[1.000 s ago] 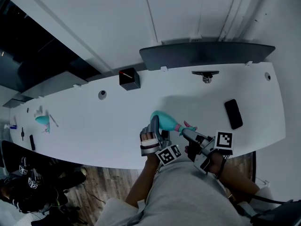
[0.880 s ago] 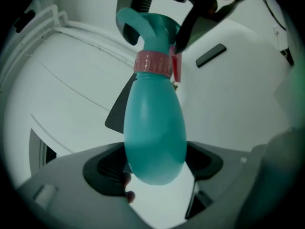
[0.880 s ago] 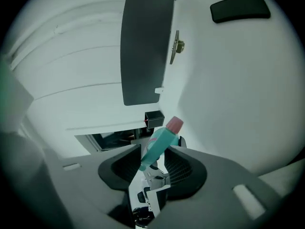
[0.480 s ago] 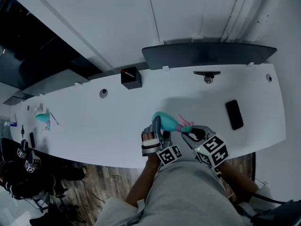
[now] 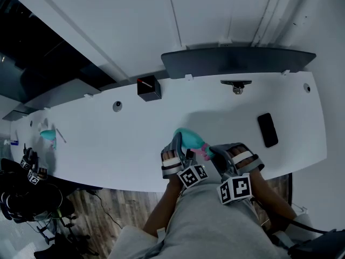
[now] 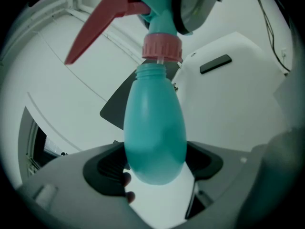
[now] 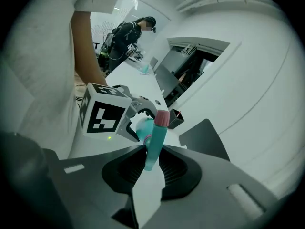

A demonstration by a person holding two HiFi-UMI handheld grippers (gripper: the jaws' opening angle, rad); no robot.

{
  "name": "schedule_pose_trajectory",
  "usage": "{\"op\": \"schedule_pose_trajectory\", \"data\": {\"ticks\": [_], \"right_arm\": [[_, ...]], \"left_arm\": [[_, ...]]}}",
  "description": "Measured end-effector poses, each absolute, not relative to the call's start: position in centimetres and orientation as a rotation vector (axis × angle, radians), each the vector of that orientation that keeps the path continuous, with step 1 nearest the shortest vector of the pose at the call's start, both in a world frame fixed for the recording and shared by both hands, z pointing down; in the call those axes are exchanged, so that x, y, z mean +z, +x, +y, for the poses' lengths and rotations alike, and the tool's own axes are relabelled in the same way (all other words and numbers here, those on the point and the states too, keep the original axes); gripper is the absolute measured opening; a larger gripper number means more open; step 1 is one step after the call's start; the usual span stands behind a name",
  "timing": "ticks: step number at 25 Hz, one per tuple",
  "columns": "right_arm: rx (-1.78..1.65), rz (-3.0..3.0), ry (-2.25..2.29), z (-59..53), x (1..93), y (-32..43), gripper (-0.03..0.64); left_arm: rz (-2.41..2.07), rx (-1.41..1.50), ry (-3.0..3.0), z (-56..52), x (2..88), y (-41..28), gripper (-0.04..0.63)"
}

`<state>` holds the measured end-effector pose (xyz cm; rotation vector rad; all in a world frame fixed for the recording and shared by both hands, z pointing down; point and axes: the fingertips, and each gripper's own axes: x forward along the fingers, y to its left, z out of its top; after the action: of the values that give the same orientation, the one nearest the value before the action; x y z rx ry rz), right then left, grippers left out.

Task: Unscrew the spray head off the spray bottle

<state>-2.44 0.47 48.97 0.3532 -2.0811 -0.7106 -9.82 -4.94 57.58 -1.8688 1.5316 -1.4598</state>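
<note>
While the left gripper pinches the teal bottle low in the centre of the head view, its two pads press on either side of the rounded base. In the left gripper view the bottle's body fills the middle of the frame. Just right of it in the head view, the right gripper has jaws that have just been closing and are now clamped on the head. In the lower centre of the right gripper view, the head's teal stem stands between the ribbed pads, with a pink tip at its top. In the left gripper view the pink collar sits just above the threaded neck, off the thread. A thin tube shows in the gap between them, and the red trigger juts toward the upper left. Both grippers show against the near edge of the white table. Farther back, a phone lies at the right of the table, well apart from the bottle. A black box stands left of centre near the far edge. A dark panel runs along that far edge at the upper right. At the far left a second teal bottle stands on the table, and another person is at the lower left corner.
</note>
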Motion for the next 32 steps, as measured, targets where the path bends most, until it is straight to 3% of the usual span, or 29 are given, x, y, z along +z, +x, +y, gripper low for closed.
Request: {"op": "schedule_pose_trajectory", "data": {"ticks": [7, 12, 16, 32], "right_arm": [[-0.735, -2.316, 0.397, 0.9, 45.8, -1.6, 0.091], [-0.848, -2.487, 0.563, 0.7, 42.7, 1.4, 0.091], [-0.519, -2.595, 0.888, -1.8, 42.0, 5.0, 0.091], [0.012, -2.461, 1.164, -4.9, 53.9, 4.3, 0.091]], "left_arm": [[1.721, -1.342, -2.133, -4.8, 58.5, -10.4, 0.377], [2.008, -0.957, -2.542, -4.9, 57.6, -10.3, 0.377], [2.184, -0.633, -2.69, -5.3, 56.6, -11.0, 0.378], [2.066, -0.772, -2.788, -3.2, 59.7, -8.6, 0.379]]}}
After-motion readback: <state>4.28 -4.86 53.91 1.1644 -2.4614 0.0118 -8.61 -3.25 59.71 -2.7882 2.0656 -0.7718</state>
